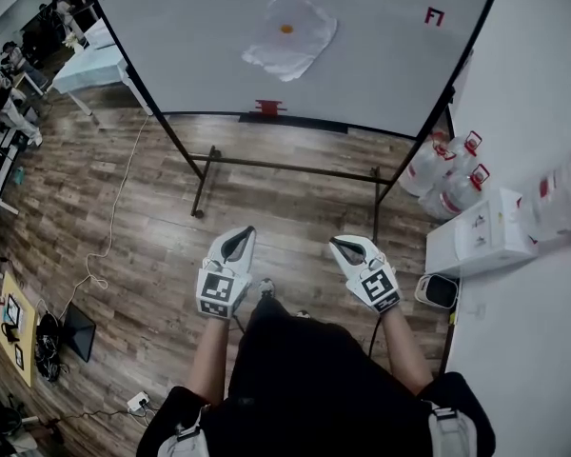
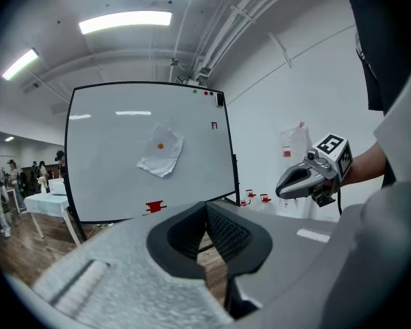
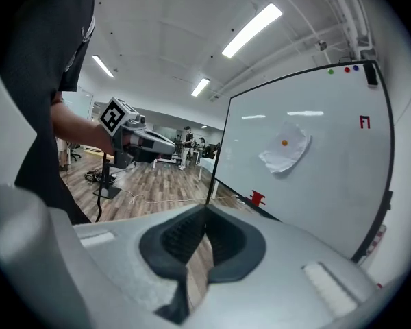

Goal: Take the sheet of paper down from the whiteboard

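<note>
Both left gripper (image 1: pixel 240 240) and right gripper (image 1: pixel 346 248), jaws pressed together and empty, face the crumpled white paper sheet (image 1: pixel 288 34) on the whiteboard (image 1: pixel 381 60); approach stage, so next they likely need to close in and spread.

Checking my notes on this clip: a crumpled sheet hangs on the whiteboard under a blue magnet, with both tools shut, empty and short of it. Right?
No: the head view shows the magnet is orange. The sheet, whiteboard, left tool and right tool are as stated.
</note>
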`<action>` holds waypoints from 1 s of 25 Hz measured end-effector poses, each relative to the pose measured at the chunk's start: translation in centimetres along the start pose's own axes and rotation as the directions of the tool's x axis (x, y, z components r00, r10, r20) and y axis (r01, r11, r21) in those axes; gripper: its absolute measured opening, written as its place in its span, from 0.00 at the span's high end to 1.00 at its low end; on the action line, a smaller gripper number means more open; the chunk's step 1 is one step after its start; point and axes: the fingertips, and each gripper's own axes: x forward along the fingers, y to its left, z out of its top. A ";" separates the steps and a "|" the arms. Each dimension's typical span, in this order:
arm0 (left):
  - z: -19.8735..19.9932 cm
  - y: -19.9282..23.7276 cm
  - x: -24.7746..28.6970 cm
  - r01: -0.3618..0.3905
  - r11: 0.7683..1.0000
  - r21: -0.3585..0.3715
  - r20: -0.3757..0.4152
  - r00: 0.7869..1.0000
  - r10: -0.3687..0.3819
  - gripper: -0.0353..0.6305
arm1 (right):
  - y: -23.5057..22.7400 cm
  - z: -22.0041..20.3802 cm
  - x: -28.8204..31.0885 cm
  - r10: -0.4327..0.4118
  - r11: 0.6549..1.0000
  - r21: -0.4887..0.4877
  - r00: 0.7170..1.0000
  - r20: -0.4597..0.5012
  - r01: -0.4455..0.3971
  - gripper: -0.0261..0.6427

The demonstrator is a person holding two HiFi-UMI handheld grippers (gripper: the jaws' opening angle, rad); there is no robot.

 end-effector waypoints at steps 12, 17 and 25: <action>-1.5 0.7 2.4 0.067 0.996 -0.053 -0.001 0.998 -0.067 0.93 | -0.6 -0.2 2.3 0.023 0.999 0.048 1.000 -0.017 -0.023 0.96; -1.6 2.2 4.4 0.082 0.994 -0.071 0.005 0.997 -0.082 0.93 | -2.1 -0.1 3.4 -0.005 0.998 0.059 0.999 -0.031 0.007 0.96; -1.1 5.1 8.4 0.108 0.991 -0.084 0.015 0.994 -0.107 0.93 | -5.7 0.1 6.3 -0.029 0.995 0.092 0.998 -0.048 0.033 0.96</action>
